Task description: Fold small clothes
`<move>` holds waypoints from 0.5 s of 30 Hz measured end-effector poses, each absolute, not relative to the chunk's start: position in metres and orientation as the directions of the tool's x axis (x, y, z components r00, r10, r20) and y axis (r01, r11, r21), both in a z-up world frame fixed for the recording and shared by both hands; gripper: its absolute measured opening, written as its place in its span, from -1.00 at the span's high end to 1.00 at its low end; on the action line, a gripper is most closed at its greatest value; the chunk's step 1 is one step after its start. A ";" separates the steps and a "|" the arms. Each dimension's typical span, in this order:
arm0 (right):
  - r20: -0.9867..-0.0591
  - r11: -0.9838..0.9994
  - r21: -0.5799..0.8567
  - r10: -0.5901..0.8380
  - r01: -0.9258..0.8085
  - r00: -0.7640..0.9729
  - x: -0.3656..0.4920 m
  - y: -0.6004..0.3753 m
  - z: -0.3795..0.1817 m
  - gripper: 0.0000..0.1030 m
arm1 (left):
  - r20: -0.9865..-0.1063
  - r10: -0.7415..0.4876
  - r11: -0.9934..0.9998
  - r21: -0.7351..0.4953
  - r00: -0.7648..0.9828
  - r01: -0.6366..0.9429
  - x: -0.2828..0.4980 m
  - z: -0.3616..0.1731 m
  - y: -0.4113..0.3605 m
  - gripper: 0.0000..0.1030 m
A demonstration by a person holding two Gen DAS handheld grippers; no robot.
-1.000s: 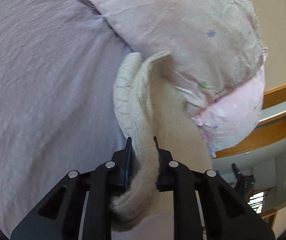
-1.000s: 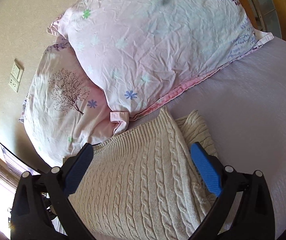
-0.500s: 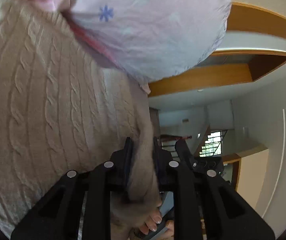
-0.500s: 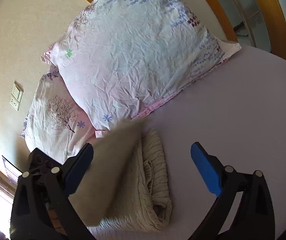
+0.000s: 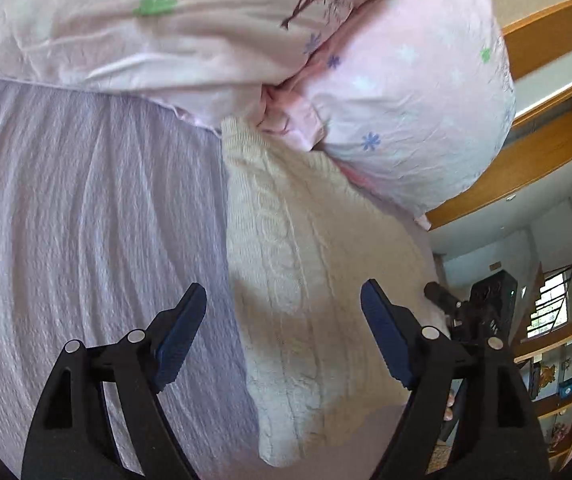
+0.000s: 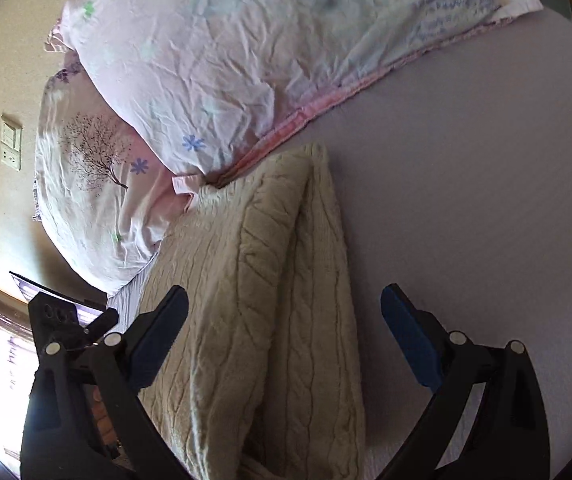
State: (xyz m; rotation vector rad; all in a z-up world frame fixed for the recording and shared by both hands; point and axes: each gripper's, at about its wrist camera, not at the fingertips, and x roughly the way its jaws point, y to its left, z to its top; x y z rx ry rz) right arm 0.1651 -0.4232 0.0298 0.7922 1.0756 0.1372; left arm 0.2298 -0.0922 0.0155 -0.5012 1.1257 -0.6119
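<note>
A cream cable-knit sweater (image 5: 306,272) lies folded on the lilac bed sheet (image 5: 78,216), its far end against the pillows. In the right wrist view the sweater (image 6: 262,300) shows as layered folds. My left gripper (image 5: 284,312) is open and empty, just above the sweater's near part. My right gripper (image 6: 284,312) is open and empty, over the sweater's folded edge. The other gripper shows at the right edge of the left wrist view (image 5: 482,312) and at the left edge of the right wrist view (image 6: 62,324).
Two pink floral pillows (image 6: 246,52) (image 6: 94,184) lie at the head of the bed against a beige wall with a switch plate (image 6: 11,147). A wooden bed frame (image 5: 542,128) and shelves (image 5: 558,380) are at the right. Bare sheet (image 6: 486,184) lies right of the sweater.
My left gripper let go of the sweater fold it was holding, opened, and now hangs over the flat folded sweater. My right gripper stayed open and came closer to the sweater.
</note>
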 end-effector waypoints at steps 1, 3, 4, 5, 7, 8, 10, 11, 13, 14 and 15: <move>-0.724 0.720 0.645 0.468 0.257 0.506 0.164 -0.422 0.030 -0.85 | -0.672 -0.687 0.725 -0.660 0.277 0.198 0.230 0.009 -0.099 -0.55; -0.692 0.682 0.691 0.532 0.237 0.487 0.164 -0.421 0.025 -0.39 | -0.649 -0.723 0.690 -0.691 0.236 0.215 0.223 -0.002 -0.107 -0.53; -0.696 0.689 0.686 0.528 0.233 0.487 0.162 -0.420 0.023 -0.07 | -0.637 -0.735 0.677 -0.703 0.230 0.216 0.221 -0.006 -0.109 -0.52; -0.685 0.684 0.694 0.533 0.223 0.497 0.161 -0.421 0.021 0.19 | -0.629 -0.738 0.674 -0.707 0.247 0.212 0.220 -0.008 -0.110 -0.40; -0.634 0.631 0.745 0.569 0.216 0.524 0.155 -0.422 0.020 0.32 | -0.598 -0.759 0.648 -0.732 0.259 0.208 0.217 -0.009 -0.103 -0.08; -0.614 0.624 0.757 0.576 0.195 0.540 0.154 -0.419 0.025 0.35 | -0.567 -0.782 0.618 -0.758 0.258 0.209 0.217 -0.009 -0.095 0.12; -0.579 0.622 0.772 0.601 0.132 0.551 0.154 -0.403 0.038 0.38 | -0.519 -0.818 0.570 -0.790 0.250 0.225 0.212 -0.002 -0.081 0.23; -0.561 0.619 0.780 0.624 0.094 0.544 0.156 -0.390 0.044 0.39 | -0.511 -0.820 0.567 -0.785 0.257 0.248 0.208 0.005 -0.070 0.24; -0.562 0.646 0.763 0.642 0.026 0.521 0.164 -0.359 0.053 0.40 | -0.525 -0.787 0.610 -0.738 0.323 0.287 0.197 0.020 -0.045 0.24; -0.578 0.670 0.742 0.639 0.002 0.508 0.170 -0.342 0.053 0.40 | -0.528 -0.771 0.629 -0.718 0.356 0.297 0.195 0.027 -0.032 0.24; -0.601 0.696 0.718 0.627 -0.010 0.496 0.177 -0.328 0.051 0.40 | -0.539 -0.745 0.657 -0.694 0.393 0.294 0.194 0.031 -0.018 0.22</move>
